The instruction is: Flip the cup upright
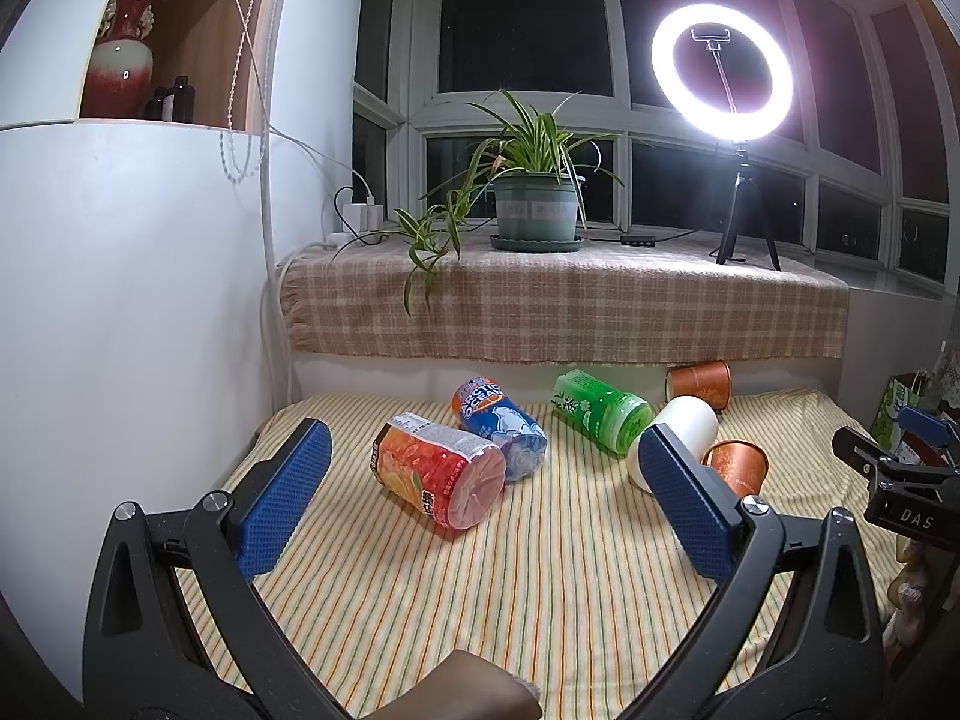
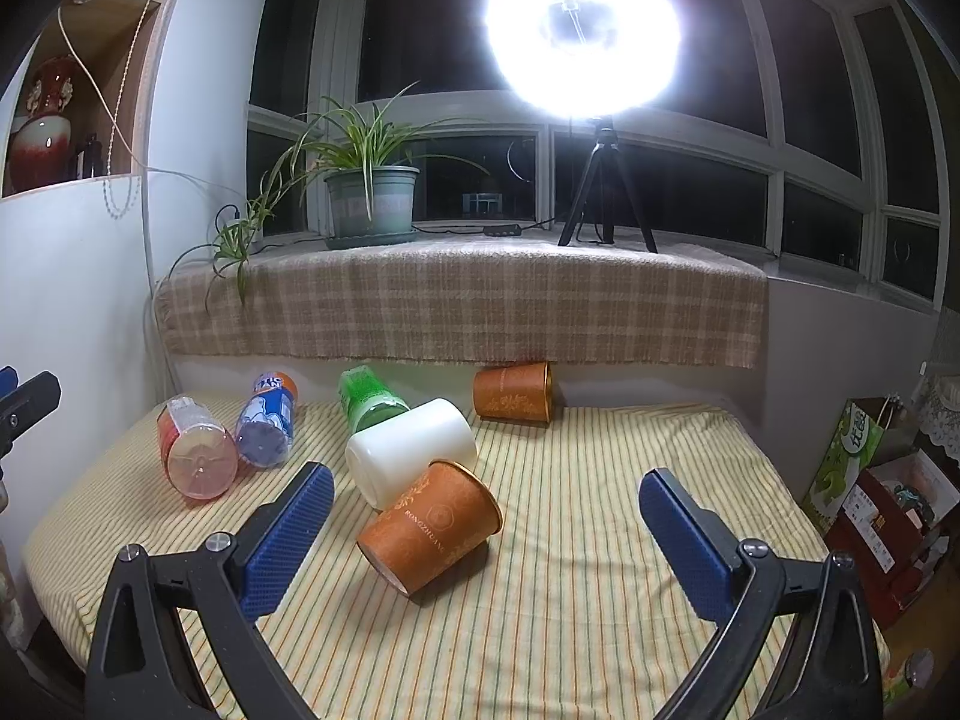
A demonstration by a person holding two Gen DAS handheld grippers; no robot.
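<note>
An orange paper cup (image 2: 429, 525) lies on its side on the striped cloth (image 2: 570, 570), leaning against a white cup (image 2: 411, 450) that also lies on its side. A second orange cup (image 2: 513, 391) lies on its side by the back wall. My right gripper (image 2: 486, 501) is open and empty, its fingers either side of the near orange cup, short of it. My left gripper (image 1: 483, 468) is open and empty, hovering over the cloth. In the left wrist view the near orange cup (image 1: 738, 468) and white cup (image 1: 684, 429) sit behind the right finger.
Three bottles lie on the cloth: a red-orange one (image 1: 438, 474), a blue one (image 1: 501, 426) and a green one (image 1: 600, 408). A potted plant (image 1: 534, 204) and a ring light on a tripod (image 1: 723, 75) stand on the sill behind. Boxes (image 2: 888, 498) stand to the right.
</note>
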